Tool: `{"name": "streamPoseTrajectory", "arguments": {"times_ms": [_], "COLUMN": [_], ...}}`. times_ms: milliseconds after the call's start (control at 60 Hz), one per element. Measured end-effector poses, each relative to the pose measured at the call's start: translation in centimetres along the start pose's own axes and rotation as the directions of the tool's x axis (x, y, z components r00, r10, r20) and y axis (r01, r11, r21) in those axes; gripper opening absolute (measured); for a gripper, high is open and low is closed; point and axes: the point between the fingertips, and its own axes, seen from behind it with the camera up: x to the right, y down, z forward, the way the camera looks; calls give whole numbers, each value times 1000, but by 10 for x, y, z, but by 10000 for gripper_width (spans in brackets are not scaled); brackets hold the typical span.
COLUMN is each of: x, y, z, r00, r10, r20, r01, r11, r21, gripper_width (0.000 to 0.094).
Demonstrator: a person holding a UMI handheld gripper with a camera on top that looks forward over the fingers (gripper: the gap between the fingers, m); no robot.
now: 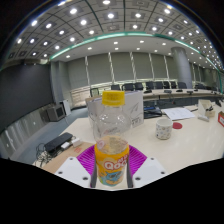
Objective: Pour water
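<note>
Gripper point(110, 165) clamped on bottle point(110, 135), both magenta pads point(88, 158) pressing its sides. Bottle upright, yellow cap on, orange label; its base is cut off between the fingers. White cup point(163, 128) right of it on the table point(190, 135), apart. Papers point(180, 113) beyond the cup. Label text unreadable.
</note>
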Motion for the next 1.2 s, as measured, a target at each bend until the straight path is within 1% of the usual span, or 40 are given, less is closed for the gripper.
{"name": "streamPoseTrajectory", "arguments": {"times_ms": [83,167,217,233,250,283,367,467,550,667,683,700,800,833,850,867,883,1033,1117,1183,1200], "x": [-8,3,8,-4,6,13,33,64,88,124,127,130,148,152,153,153,152,146,141,139,139], "y": [-44,-85,-110,-119,-125,-138,-162,-172,-175,-161,-168,-161,-145,-139,-144,-143,-140,-137,-141,-151,-155], "z": [18,43,60,56,73,85,108,147,165,193,175,193,206,210,191,192,212,216,219,217,205], "r00": [985,923,858,836,812,760,580,358,97,-190,-229,-252,-394,-419,-436,-444,-445,-435,-372,-268,-242], "r10": [162,358,475,509,540,602,762,884,948,941,934,928,883,874,868,865,865,878,909,943,949], "r20": [56,142,193,205,222,244,288,300,303,280,273,274,254,245,239,236,234,198,187,197,204], "r01": [-164,-366,-489,-525,-557,-621,-788,-910,-976,-970,-962,-958,-912,-901,-893,-889,-888,-886,-906,-936,-941], "r11": [986,930,872,851,830,783,614,402,151,-135,-174,-199,-342,-368,-384,-390,-391,-377,-313,-206,-177], "r21": [29,36,30,24,19,5,-41,-98,-160,-202,-211,-208,-227,-229,-237,-240,-241,-270,-284,-286,-289], "gripper_width": [416,414,414,414,414,414,413,411,412,411,411,413,413,412,413,412,410,411,411,412,411]}}
